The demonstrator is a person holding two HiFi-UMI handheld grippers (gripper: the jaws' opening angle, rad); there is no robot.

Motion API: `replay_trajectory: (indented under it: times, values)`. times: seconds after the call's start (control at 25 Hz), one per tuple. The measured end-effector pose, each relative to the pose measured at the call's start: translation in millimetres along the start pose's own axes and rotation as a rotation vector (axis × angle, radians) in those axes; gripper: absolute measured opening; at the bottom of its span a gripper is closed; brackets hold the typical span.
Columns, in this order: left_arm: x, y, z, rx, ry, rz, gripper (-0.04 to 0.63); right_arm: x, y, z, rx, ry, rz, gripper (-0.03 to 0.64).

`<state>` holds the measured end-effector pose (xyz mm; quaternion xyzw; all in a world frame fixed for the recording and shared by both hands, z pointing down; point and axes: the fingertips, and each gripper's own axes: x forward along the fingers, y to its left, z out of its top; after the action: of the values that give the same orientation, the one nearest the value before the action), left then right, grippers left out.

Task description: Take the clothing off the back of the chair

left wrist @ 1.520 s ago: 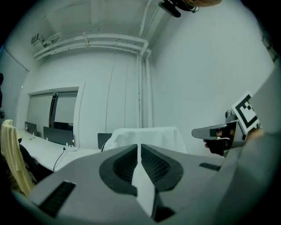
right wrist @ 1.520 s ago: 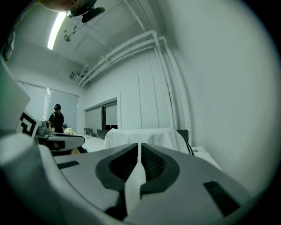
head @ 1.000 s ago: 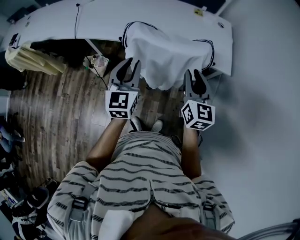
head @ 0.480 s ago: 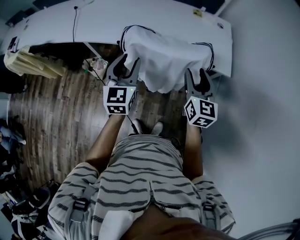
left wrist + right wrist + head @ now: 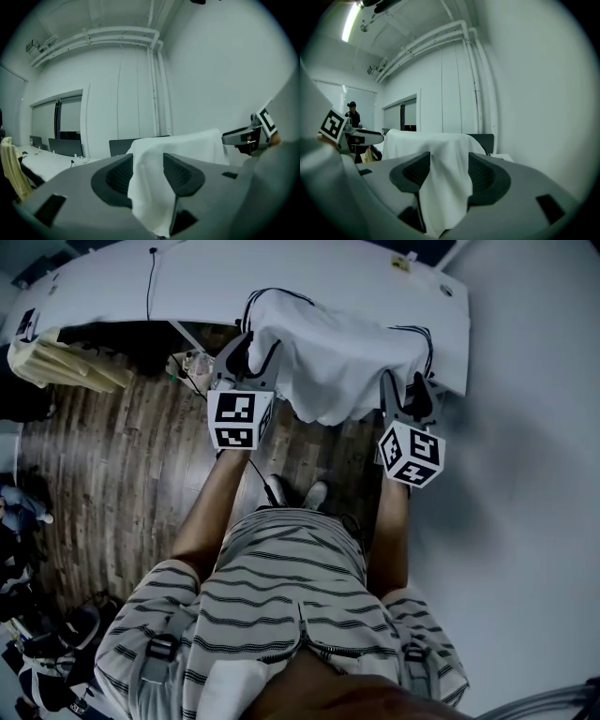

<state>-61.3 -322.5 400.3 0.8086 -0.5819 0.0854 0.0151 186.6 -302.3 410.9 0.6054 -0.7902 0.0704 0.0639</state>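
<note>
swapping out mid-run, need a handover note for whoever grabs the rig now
Left gripper: fingers open, having just been opening, with the white garment's left hanging edge between them, not pinched.
Right gripper: the same, on the garment's right edge.
Garment: draped over the chair back.
Done: both grippers lined up on the cloth.
Left to do: close both, then lift the garment off the chair.

Count:
- 2 grippers: left gripper [image 5: 254,351], right gripper [image 5: 412,387]
- 2 marker cubes, one per gripper
- 1 white garment [image 5: 347,352]
- 1 chair [image 5: 246,310]
- 1 long white table [image 5: 309,268]
- 1 black cable [image 5: 151,282]
- 1 pale yellow cloth [image 5: 66,362]
- 2 shoes [image 5: 274,488]
</note>
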Motion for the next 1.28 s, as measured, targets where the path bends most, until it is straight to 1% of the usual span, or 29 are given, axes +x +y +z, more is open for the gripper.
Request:
replay_trajectory:
  times: [0.16, 0.28, 0.6, 0.76, 0.84, 0.96, 1.08, 1.24, 1.28]
  values:
    - [12.2, 4.6, -5.8, 0.008, 0.027, -0.002, 0.199, 7.2, -6.9, -3.3, -0.003, 0.018, -0.008, 0.267]
    - [18.8, 7.9, -7.2, 0.010, 0.032, -0.001, 0.199, 12.0, -9.7, -3.4, -0.002, 0.021, -0.002, 0.273]
    - [32.0, 3.1, -5.9, 0.006, 0.041, -0.052, 0.198, 21.8, -11.1, -1.1, 0.002, 0.018, 0.037, 0.273]
    - [34.9, 2.0, -5.8, 0.010, 0.042, -0.062, 0.198, 25.3, -9.4, 0.2, 0.003, 0.015, 0.056, 0.266]
    - [37.2, 0.9, -5.8, 0.011, 0.042, -0.066, 0.196, 27.1, -6.9, 0.5, 0.004, 0.012, 0.072, 0.230]
    - [41.1, -2.1, -6.1, 0.015, 0.046, -0.077, 0.185, 30.8, -5.3, 0.2, 0.006, 0.009, 0.087, 0.202]
    - [42.0, -4.8, -6.3, 0.025, 0.051, -0.082, 0.142, 32.1, -4.7, 1.5, 0.003, 0.009, 0.098, 0.156]
    - [41.9, -6.0, -6.0, 0.036, 0.048, -0.076, 0.066, 32.5, -3.1, 2.5, -0.003, 0.002, 0.106, 0.081]
    - [42.4, -6.2, -6.0, 0.035, 0.046, -0.074, 0.055, 32.8, -2.9, 2.3, 0.002, 0.000, 0.110, 0.061]
